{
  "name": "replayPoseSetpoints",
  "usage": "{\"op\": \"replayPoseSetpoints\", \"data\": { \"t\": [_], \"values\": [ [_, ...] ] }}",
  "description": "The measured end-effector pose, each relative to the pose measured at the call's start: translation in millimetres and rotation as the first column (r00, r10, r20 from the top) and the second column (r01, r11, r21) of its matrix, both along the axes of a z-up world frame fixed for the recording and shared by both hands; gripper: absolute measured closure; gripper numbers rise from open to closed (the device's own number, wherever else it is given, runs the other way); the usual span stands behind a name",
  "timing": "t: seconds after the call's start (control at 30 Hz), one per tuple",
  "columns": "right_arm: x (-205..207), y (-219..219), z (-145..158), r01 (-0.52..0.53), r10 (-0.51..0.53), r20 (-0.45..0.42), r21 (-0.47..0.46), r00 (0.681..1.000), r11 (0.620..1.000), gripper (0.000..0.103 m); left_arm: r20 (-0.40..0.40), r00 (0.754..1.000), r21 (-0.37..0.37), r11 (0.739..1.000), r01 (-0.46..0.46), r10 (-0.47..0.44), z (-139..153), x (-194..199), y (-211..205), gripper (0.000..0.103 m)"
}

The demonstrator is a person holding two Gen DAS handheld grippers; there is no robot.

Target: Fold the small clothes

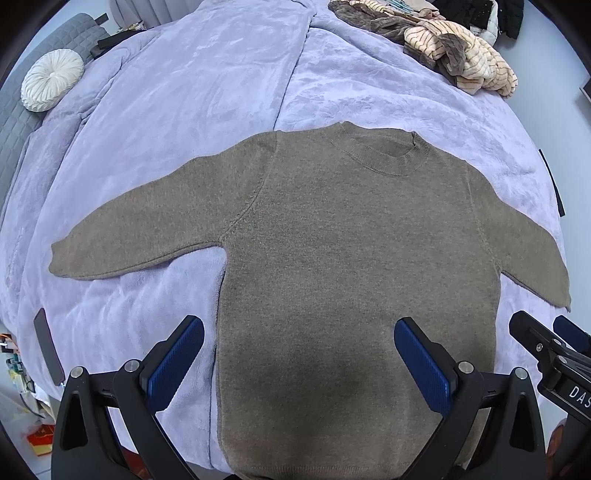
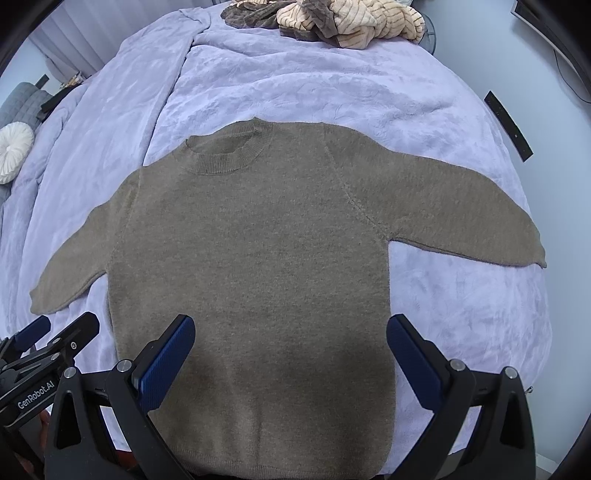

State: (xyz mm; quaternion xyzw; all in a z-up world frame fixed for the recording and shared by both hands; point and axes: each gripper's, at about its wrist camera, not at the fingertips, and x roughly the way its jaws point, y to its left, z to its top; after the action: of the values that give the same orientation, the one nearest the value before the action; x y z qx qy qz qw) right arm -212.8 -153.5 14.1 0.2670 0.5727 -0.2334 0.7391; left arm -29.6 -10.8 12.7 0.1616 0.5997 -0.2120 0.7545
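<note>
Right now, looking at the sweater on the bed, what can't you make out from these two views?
- Sweater hem: left wrist view, cut off by the bottom edge and the left gripper.
- Pile of clothes: right wrist view, cut off by the top edge, so single pieces cannot be counted.
- Right gripper: whether it touches the sweater is unclear.

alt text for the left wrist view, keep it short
A taupe knit sweater lies flat, sleeves spread, on a lavender blanket. The open left gripper hovers above its hem, touching nothing. Crumpled striped clothes sit at the far edge.
</note>
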Motion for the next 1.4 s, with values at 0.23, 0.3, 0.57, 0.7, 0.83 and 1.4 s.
{"op": "replayPoseSetpoints", "data": {
  "t": [0.23, 0.3, 0.57, 0.7, 0.83, 1.4],
  "values": [
    [0.7, -1.6, -1.7, -0.003, 0.003, -0.004, 0.004, 1.000, 1.000, 0.000, -0.005, 1.000, 0.004, 1.000, 0.005, -0.005, -2.4, 0.6, -1.0, 0.000],
    [0.9, -1.5, -1.8, -0.002, 0.002, -0.004, 0.005, 1.000, 1.000, 0.000, -0.008, 1.000, 0.004, 1.000, 0.004, -0.004, -2.8, 0.3, -1.5, 0.000],
    [1.9, -0.4, -3.5, -0.004, 0.004, -0.006, 0.005, 1.000, 1.000, 0.000, -0.010, 1.000, 0.006, 1.000, 0.008, -0.008, -4.1, -0.8, -2.2, 0.000],
    [2.0, -0.4, -3.0, -0.002, 0.002, -0.005, 0.004, 1.000, 1.000, 0.000, -0.013, 1.000, 0.007, 1.000, 0.011, -0.011, -4.8, -1.6, -2.8, 0.000],
    [2.0, -0.5, -3.1, -0.003, 0.003, -0.006, 0.005, 1.000, 1.000, 0.000, -0.018, 1.000, 0.008, 1.000, 0.014, -0.014, -5.2, -2.4, -3.4, 0.000],
    [1.8, 1.6, -5.8, -0.003, 0.003, -0.010, 0.005, 1.000, 1.000, 0.000, -0.032, 0.999, 0.006, 1.000, 0.012, -0.011, -8.7, -3.8, -0.6, 0.000]
  ]
}}
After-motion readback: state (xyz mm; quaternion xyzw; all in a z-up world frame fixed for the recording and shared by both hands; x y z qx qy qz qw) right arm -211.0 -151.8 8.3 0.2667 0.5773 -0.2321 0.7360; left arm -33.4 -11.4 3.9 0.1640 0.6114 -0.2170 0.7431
